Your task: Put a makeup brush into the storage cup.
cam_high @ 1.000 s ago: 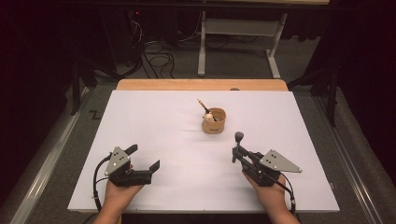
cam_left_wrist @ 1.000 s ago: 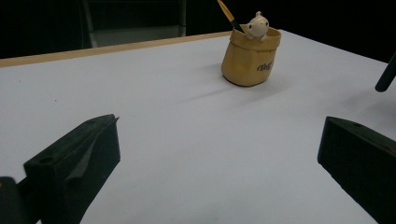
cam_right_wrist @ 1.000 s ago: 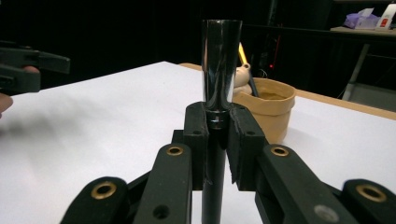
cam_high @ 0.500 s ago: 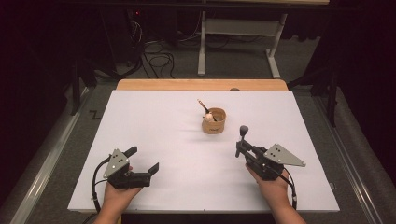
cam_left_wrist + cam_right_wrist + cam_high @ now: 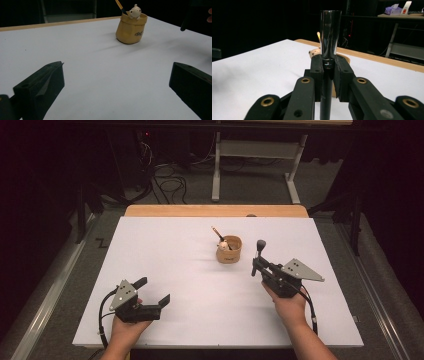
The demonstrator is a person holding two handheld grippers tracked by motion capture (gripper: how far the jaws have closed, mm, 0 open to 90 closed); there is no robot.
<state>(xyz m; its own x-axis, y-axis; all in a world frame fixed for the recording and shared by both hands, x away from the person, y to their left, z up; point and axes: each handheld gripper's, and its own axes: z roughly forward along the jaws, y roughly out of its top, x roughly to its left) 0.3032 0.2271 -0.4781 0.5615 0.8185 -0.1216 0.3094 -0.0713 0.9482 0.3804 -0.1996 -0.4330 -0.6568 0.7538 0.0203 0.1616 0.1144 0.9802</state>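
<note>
A tan pot [image 5: 229, 251] stands on the white table cover [image 5: 165, 245], right of the middle, with a small pale figure on its rim and an orange-tipped stick [image 5: 218, 233] leaning out of it. To its right, my right gripper [image 5: 254, 267] is shut on the dark handle of a brush [image 5: 260, 245], which points up and away from the person. In the right gripper view the jaws clamp the handle below its shiny metal collar [image 5: 331, 32], and the pot [image 5: 342, 58] sits partly hidden behind them. My left gripper [image 5: 154, 290] rests open at the near left, with the pot [image 5: 131, 30] far ahead of it.
A wooden table edge [image 5: 215, 210] runs along the back of the white cover. Beyond it stand a metal table frame [image 5: 255, 150] and loose cables [image 5: 165, 180] on the dark floor. A metal rail [image 5: 35, 320] lies along the left side.
My right gripper has carried the brush away from the person and a little right, closer to the pot. The left gripper has stayed put.
</note>
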